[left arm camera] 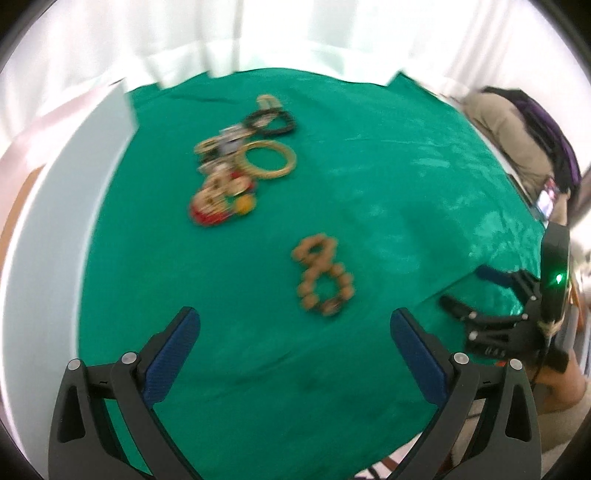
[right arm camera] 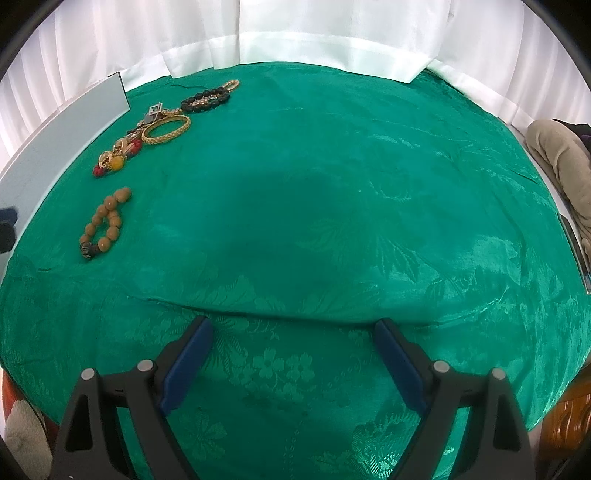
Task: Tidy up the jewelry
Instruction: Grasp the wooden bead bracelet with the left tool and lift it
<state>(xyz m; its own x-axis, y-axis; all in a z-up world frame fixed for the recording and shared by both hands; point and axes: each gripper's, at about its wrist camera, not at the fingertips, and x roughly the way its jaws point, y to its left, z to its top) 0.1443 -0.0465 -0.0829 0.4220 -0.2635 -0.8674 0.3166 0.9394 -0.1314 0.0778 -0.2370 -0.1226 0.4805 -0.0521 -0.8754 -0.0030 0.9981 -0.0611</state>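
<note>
A tan wooden bead bracelet (left arm camera: pixel 322 280) lies alone on the green cloth (left arm camera: pixel 388 184), just ahead of my open, empty left gripper (left arm camera: pixel 293 325). Farther back lies a pile of jewelry: a gold bangle (left arm camera: pixel 269 159), a black bead bracelet (left arm camera: pixel 271 120) and red and gold pieces (left arm camera: pixel 218 199). In the right wrist view the bead bracelet (right arm camera: pixel 105 223), gold bangle (right arm camera: pixel 166 129), black beads (right arm camera: pixel 207 98) and red and gold pieces (right arm camera: pixel 116 157) lie far left. My right gripper (right arm camera: pixel 293 326) is open and empty, low over the cloth, and also shows in the left wrist view (left arm camera: pixel 463 288).
A grey flat panel (right arm camera: pixel 62 133) borders the cloth on the left. White curtains (right arm camera: pixel 295 33) hang behind. A cloth fold (right arm camera: pixel 295 314) runs across in front of my right gripper. A beige bundle (right arm camera: pixel 561 155) and a phone (left arm camera: pixel 546 199) lie at the right edge.
</note>
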